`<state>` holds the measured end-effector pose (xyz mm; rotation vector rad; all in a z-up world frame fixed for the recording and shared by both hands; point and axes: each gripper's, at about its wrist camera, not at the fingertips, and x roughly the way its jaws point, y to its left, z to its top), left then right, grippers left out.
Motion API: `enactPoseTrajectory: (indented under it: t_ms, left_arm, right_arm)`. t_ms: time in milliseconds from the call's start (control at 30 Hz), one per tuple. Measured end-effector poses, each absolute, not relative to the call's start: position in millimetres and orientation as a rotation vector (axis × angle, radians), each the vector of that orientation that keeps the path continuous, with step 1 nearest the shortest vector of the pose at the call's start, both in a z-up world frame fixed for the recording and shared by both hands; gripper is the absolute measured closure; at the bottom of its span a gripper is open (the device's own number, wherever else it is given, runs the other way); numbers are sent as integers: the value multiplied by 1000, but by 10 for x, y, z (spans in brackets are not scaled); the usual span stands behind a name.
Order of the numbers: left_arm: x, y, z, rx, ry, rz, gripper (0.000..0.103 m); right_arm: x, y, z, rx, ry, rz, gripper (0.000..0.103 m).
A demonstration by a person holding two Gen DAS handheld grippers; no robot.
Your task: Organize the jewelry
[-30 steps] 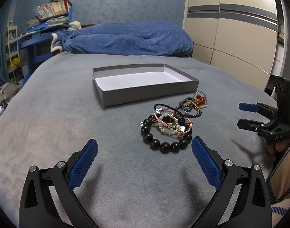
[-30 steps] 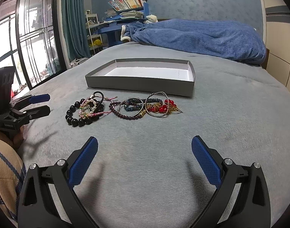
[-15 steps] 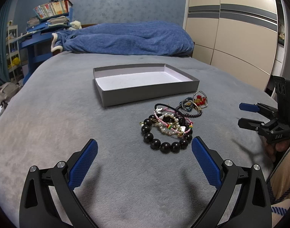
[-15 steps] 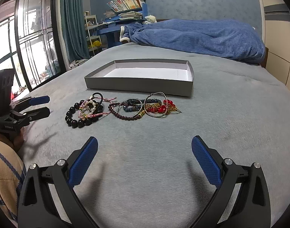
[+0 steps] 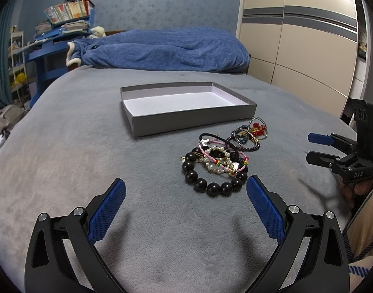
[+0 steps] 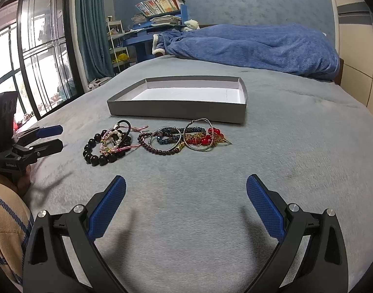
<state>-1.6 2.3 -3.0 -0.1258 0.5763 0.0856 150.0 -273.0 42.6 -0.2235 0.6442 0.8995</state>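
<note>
A shallow grey box (image 5: 193,121) (image 6: 176,108) with a white inside lies empty on the grey bed cover. In front of it lies a row of jewelry: a black bead bracelet (image 5: 212,185) (image 6: 96,155) under pearl and pink cord bracelets (image 5: 217,158), a dark red bead bracelet (image 6: 157,150), a blue bead bracelet (image 6: 168,136), and a silver hoop (image 6: 198,134) over red beads (image 5: 257,128). My left gripper (image 5: 185,190) is open just short of the black beads. My right gripper (image 6: 185,190) is open, well short of the jewelry.
A blue blanket (image 5: 162,51) lies across the far end of the bed. A blue desk with books (image 5: 61,24) stands at the far left, wardrobe doors (image 5: 308,48) on the right, a window (image 6: 27,61) on the left.
Both grippers have crept slightly toward the jewelry. Nothing was picked up or moved.
</note>
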Motion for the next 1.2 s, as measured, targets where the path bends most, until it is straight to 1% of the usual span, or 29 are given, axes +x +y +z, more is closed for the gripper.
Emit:
enactPoseTrajectory:
  t_ms: [200,333,533,667,733,800,833,867,900,967,1100,1167,1200]
  left_arm:
    - [-5,28,-33,-127,584,83,5]
    - [61,45,-49,-125,622,77,5]
    - [186,-73,-1,-64,659,70,5]
    - [260,-141,104,-76,632,41,5]
    - [313,-178,127,-61,624,36,5]
    - [374,-204,136,-54,629,28,5]
    - [396,-209,133,-54,634,21,5]
    - [427,-221,130,-52,643,16,5]
    - [443,-226,128,-50,646,15,5]
    - [471,-242,132,-40,647,17,5]
    - [532,-296,158,-23,648,5,5]
    - [570,-311,164,-11,648,0,5]
    - [591,-319,169,-7,648,-4,5]
  right_arm:
    - [1500,-2732,426,-221,653,910,5]
    - [1498,-2736,427,-218,652,896,6]
    - [1596,-2727,420,-203,699,867,7]
    - [1723,-2694,399,-196,751,850,24]
    - [1837,-2669,396,-178,786,844,29]
    - [1923,-2637,412,-170,796,839,31]
    - [1945,-2618,426,-169,795,840,33]
    - [1985,-2580,439,-174,796,842,38]
    - [2023,-2535,446,-182,798,843,40]
    - [2096,-2454,441,-193,801,848,52]
    - [2257,-2294,374,-199,837,848,61]
    - [2307,-2252,329,-201,855,846,69]
    - [2340,-2228,299,-200,870,844,71]
